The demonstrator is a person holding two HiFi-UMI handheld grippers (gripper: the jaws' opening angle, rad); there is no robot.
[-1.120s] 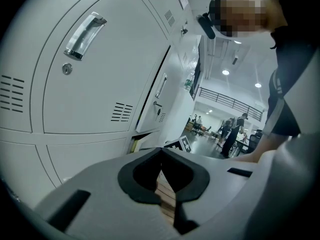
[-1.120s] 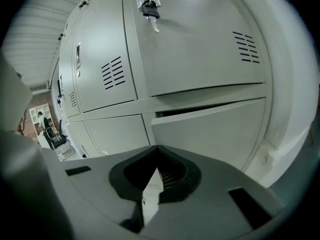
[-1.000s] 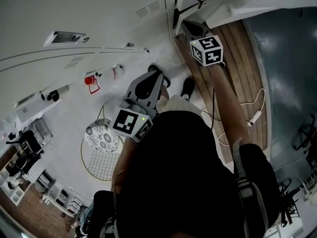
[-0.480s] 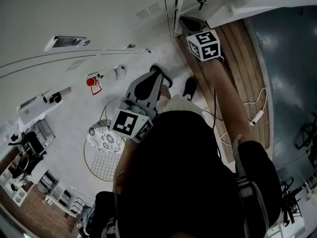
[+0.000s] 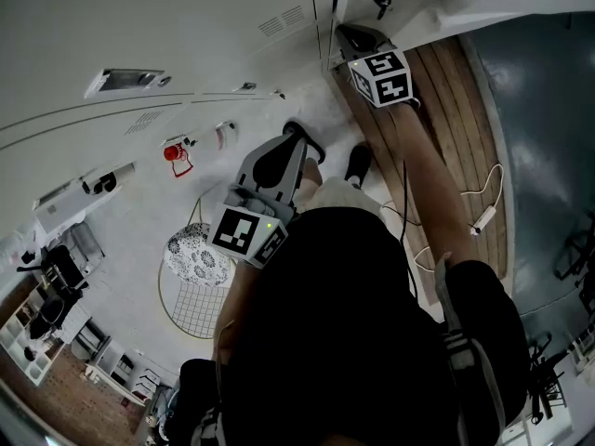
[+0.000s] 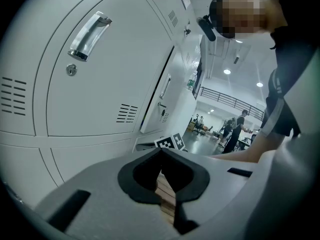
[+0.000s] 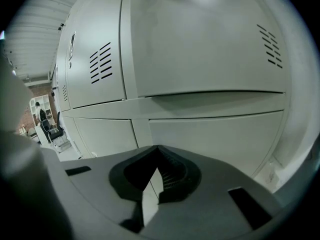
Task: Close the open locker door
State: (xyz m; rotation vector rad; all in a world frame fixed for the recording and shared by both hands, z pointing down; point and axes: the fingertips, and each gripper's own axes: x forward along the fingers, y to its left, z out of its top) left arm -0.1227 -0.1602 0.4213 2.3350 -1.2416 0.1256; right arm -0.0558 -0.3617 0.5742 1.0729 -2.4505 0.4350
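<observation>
Since the pale grey metal locker door stands ajar at the upper right of the head view, the right gripper is held close by its lower part — jaws pressed together on nothing, apparently to serve as a blunt pusher — while the left gripper, likewise closed and empty, is held idle mid-frame.

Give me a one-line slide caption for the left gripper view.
Left gripper, jaws shut and empty, aimed along a row of grey lockers toward one door standing ajar.
</observation>
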